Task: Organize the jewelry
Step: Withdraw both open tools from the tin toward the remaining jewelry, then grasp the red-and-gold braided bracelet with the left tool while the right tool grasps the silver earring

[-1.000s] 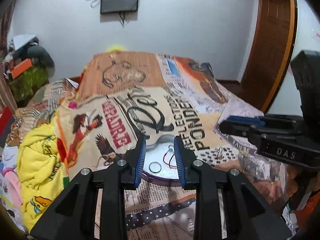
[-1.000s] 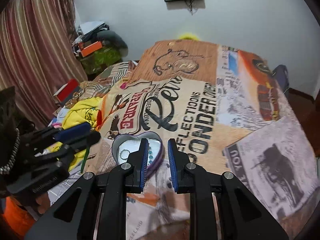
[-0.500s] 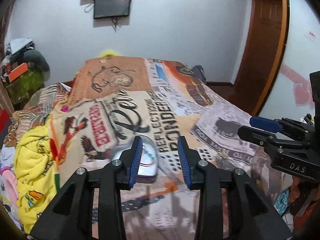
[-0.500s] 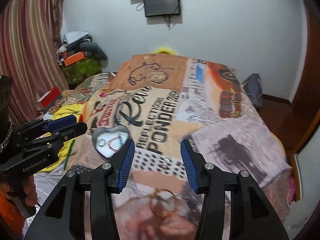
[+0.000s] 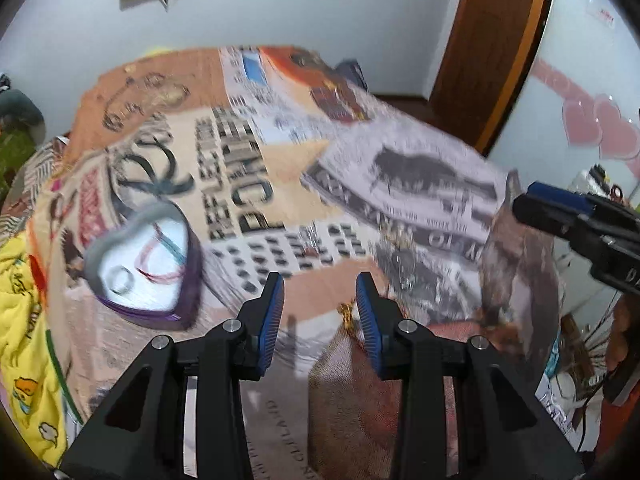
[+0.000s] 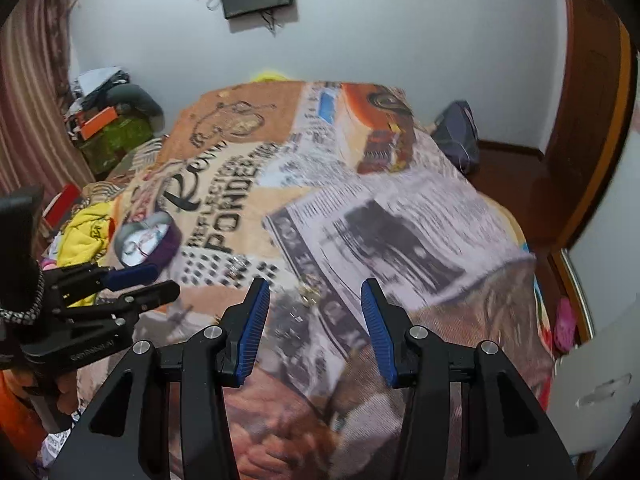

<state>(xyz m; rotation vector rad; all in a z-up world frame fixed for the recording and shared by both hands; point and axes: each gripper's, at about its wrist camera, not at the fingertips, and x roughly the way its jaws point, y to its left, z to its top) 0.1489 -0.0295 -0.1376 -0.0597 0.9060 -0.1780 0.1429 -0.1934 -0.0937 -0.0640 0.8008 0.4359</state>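
A heart-shaped purple jewelry box (image 5: 144,264) lies open on the printed bedspread, with a ring and a red cord inside; it also shows in the right wrist view (image 6: 146,242). My left gripper (image 5: 320,316) is open and empty, to the right of the box, with a gold piece of jewelry (image 5: 347,314) on the blanket by its right finger. Small silvery pieces (image 5: 400,236) lie farther out. My right gripper (image 6: 314,320) is open and empty above the bed; small jewelry pieces (image 6: 308,286) lie just beyond its fingertips.
A yellow cloth (image 5: 20,320) lies at the bed's left edge. A wooden door (image 5: 496,40) stands at the right. Cluttered items (image 6: 108,120) sit by the striped curtain (image 6: 32,100). A dark bag (image 6: 460,136) lies on the floor beyond the bed.
Both grippers have opened wider and swung right, away from the heart box. The box has slid from between the left fingers to the left of the view.
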